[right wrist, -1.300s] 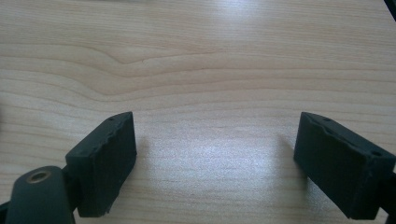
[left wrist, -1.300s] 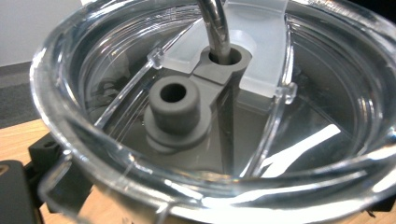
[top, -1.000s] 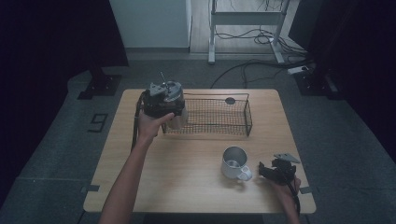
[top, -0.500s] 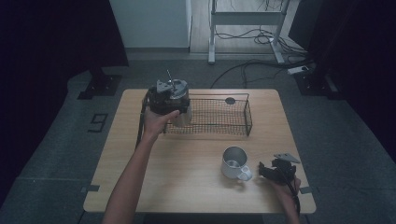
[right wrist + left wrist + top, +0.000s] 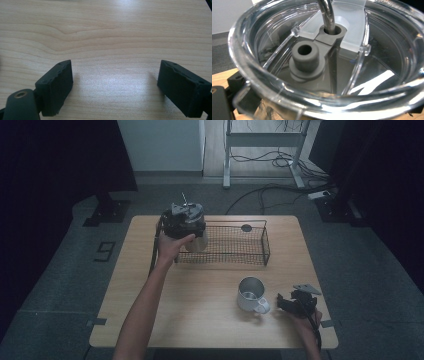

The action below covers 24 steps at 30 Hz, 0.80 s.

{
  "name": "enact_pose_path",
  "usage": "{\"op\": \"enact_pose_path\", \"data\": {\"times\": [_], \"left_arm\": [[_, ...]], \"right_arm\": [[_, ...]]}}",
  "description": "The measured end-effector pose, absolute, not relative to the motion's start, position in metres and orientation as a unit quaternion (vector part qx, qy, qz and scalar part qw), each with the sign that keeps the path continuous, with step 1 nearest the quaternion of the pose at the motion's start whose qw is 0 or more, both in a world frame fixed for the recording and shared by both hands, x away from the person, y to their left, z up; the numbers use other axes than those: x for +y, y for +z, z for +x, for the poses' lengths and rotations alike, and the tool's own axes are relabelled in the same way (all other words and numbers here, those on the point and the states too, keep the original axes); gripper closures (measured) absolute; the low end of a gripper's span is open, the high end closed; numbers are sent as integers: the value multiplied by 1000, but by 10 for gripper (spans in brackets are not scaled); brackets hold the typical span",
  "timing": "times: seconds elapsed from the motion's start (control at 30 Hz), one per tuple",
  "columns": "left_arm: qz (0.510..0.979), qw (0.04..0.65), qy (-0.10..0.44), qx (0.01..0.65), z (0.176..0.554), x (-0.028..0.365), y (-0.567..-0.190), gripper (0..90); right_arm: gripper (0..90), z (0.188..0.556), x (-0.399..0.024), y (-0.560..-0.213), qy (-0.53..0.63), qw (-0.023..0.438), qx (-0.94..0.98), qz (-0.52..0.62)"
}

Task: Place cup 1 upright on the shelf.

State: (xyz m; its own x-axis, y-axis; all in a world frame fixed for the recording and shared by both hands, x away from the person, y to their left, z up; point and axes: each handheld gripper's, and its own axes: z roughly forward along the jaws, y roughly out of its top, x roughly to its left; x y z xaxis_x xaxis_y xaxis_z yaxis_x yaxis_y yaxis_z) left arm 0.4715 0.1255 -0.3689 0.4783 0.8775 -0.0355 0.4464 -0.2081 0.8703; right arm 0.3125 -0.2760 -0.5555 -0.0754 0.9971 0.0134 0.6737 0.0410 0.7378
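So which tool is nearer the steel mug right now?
Right. The right tool sits just right of the steel mug, jaws open and empty. The left tool is far off at the wire basket's left end, holding a clear lidded tumbler.

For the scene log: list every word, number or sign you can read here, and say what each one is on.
"9": a dark numeral on the grey floor, left of the wooden table.
The metal mug, wire basket and clear lid show no lettering.
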Motion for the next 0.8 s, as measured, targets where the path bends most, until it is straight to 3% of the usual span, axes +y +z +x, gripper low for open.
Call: {"op": "enact_pose_path", "data": {"times": [0.8], "left_arm": [[735,426,250,464,500,116,-386,38]], "right_arm": [[129,313,-276,-556,300,270,668,625]]}}
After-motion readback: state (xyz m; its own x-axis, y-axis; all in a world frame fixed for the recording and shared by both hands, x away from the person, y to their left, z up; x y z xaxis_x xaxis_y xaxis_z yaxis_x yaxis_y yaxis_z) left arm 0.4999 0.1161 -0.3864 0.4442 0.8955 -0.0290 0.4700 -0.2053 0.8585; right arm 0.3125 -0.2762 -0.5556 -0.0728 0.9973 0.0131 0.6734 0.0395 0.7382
